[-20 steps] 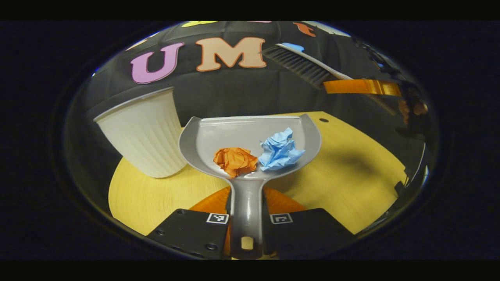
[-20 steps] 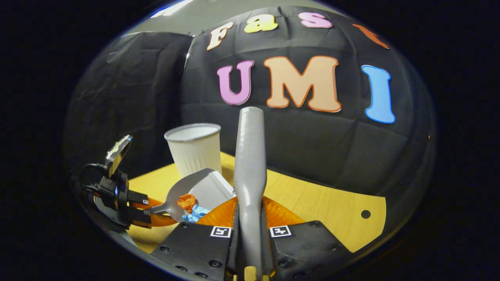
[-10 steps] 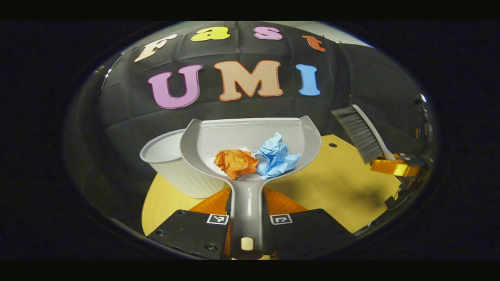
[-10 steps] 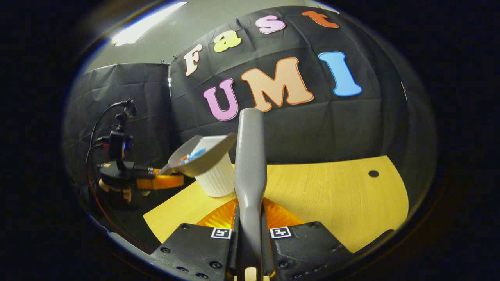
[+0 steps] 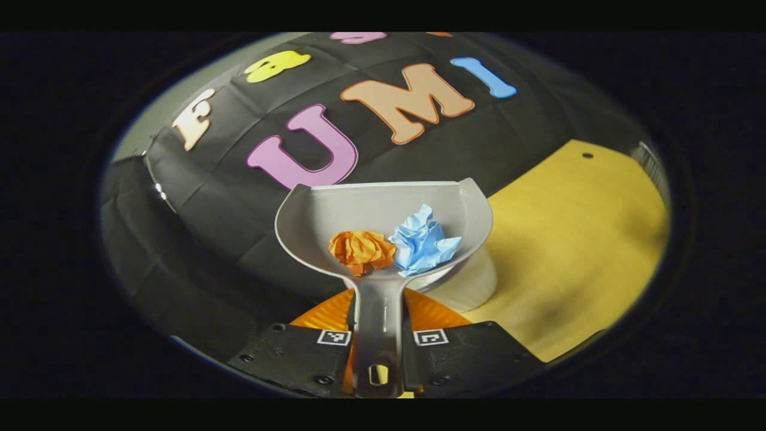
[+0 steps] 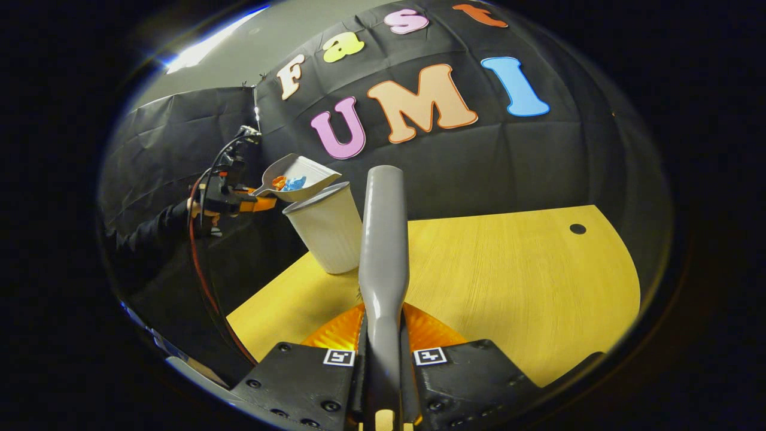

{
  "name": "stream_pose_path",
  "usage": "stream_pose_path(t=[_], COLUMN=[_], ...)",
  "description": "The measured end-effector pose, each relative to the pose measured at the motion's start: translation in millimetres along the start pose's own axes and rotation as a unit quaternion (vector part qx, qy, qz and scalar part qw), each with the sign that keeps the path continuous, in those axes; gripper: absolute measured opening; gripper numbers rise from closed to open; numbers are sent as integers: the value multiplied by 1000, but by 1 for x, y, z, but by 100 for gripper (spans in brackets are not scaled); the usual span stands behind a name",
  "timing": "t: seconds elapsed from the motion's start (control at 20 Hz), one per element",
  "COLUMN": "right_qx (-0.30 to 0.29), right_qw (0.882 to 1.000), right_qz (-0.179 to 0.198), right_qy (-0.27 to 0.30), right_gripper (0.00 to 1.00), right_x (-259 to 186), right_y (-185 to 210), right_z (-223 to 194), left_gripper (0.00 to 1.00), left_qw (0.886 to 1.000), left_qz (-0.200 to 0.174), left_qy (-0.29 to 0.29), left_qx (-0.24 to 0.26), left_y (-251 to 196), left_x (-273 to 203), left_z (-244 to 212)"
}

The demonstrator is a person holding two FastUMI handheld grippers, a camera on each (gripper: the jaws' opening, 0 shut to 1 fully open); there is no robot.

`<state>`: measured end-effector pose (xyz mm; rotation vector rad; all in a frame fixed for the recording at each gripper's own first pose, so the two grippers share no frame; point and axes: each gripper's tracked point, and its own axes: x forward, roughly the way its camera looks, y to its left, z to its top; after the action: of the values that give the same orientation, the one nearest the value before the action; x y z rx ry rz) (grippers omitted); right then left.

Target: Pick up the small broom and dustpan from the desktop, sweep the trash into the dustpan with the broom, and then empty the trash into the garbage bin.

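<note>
The right gripper (image 6: 383, 365) has both fingers pressed against the grey handle of the small broom (image 6: 383, 251), which runs straight up from between them above the yellow wooden desktop (image 6: 508, 287). To the left of the handle, the white ribbed garbage bin (image 6: 328, 230) stands on the desktop's far left part, tilted in this view. Above the bin's rim, the left gripper (image 6: 254, 203), held by a hand (image 6: 197, 211) in a dark sleeve, carries the grey dustpan (image 6: 299, 173) clear of the bin, with an orange paper ball (image 6: 279, 181) and a blue paper ball (image 6: 294, 182) lying in its scoop.
</note>
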<state>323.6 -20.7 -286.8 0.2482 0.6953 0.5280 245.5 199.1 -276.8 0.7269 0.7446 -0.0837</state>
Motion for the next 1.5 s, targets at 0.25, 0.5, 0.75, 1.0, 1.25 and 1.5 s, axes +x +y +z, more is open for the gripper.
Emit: stream_pose_path(t=[0.25,0.5,0.75,1.0,1.25,1.5], right_qx=[-4,-8,-11,-7,0,0], right_qw=[1000,1000,1000,1000,998,988], right_qz=[-3,-4,-1,-3,-57,-153], right_qy=[15,24,24,12,-4,33], right_gripper=[20,20,20,20,20,20], right_x=[15,22,26,14,6,-2], right_y=[6,10,12,8,-16,-57], right_z=[-11,-18,-17,-8,0,-32], left_gripper=[24,27,24,22,24,24], left_qw=[974,875,961,1000,977,956], left_qz=[36,98,67,11,-53,-112], left_qy=[46,57,44,-1,-47,-9], left_qx=[217,471,263,-23,-201,-270], left_y=[45,65,38,-31,-136,-259], left_x=[29,17,11,-21,-74,-119], left_z=[-18,-12,-35,-41,-11,-32])
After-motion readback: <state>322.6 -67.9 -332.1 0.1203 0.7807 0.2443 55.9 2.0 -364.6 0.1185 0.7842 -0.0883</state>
